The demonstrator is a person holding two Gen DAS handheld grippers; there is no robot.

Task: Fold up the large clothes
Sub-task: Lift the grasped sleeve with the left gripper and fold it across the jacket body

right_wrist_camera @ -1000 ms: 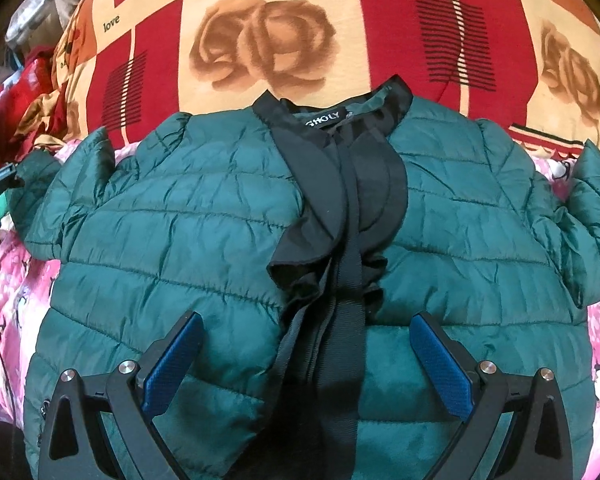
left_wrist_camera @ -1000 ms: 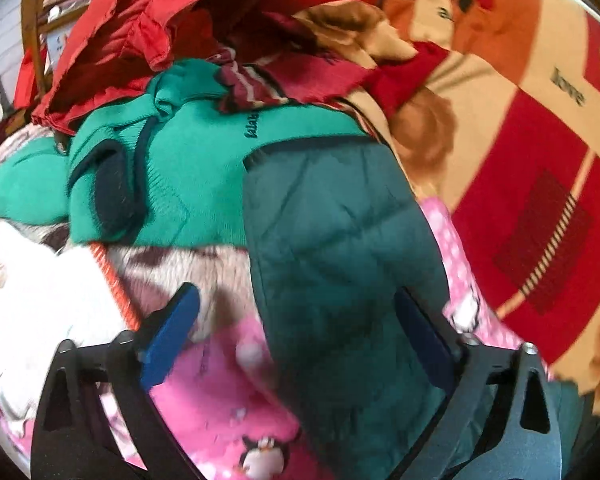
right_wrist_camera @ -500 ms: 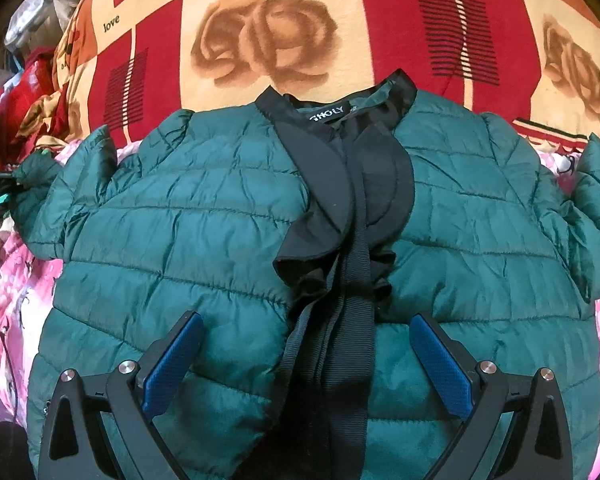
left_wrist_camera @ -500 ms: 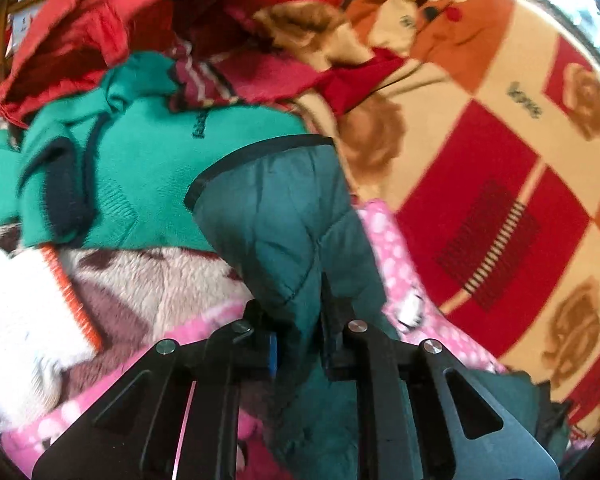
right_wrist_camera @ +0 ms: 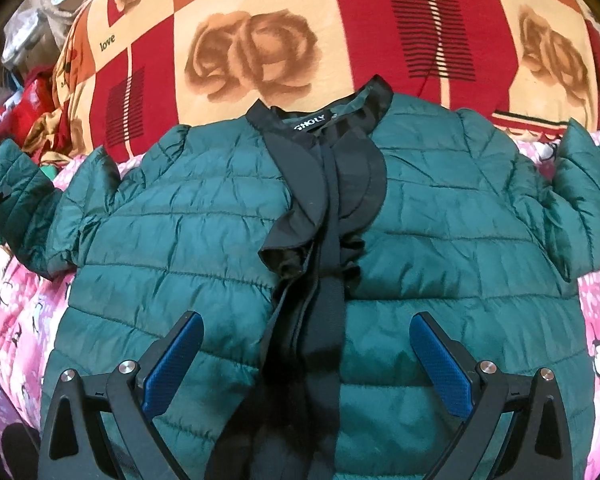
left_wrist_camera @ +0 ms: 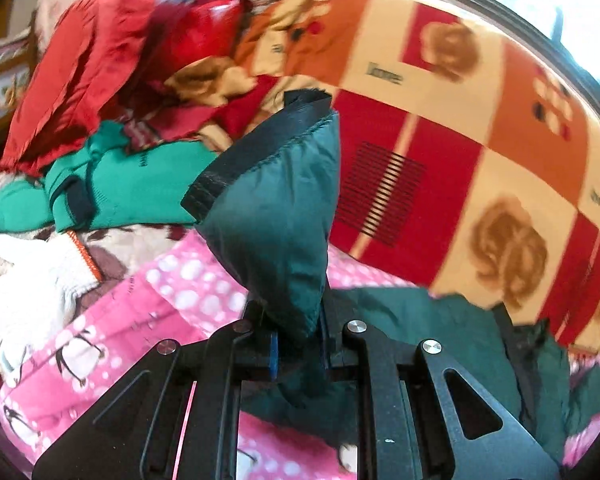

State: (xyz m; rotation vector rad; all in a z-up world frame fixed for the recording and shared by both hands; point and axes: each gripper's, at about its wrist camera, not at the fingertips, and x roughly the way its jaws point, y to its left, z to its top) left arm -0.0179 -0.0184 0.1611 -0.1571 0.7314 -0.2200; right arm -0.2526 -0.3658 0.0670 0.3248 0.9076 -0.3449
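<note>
A green puffer jacket (right_wrist_camera: 228,240) lies front-up on a bed; its sleeve is being lifted.

The left gripper (left_wrist_camera: 296,350) pinches the sleeve (left_wrist_camera: 276,216), cuff pointing away. The right gripper (right_wrist_camera: 306,364), jaws wide and empty, hovers over the jacket's lower front; the body lies to the left gripper's right.

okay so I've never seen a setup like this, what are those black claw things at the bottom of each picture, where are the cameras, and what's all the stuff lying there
Those claws are two-finger grippers that a person holds, one in each hand. Each carries a fisheye camera looking forward along its fingers, so each picture is that gripper's own view.

A dark green quilted jacket with black trim lies spread front-up on a pink penguin-print cover, with a red and cream rose-pattern blanket behind it. To one side is a pile of red and green clothes.

The left gripper is shut on the jacket's sleeve, lifting its cuff end. The right gripper hangs open above the jacket, holding nothing.
</note>
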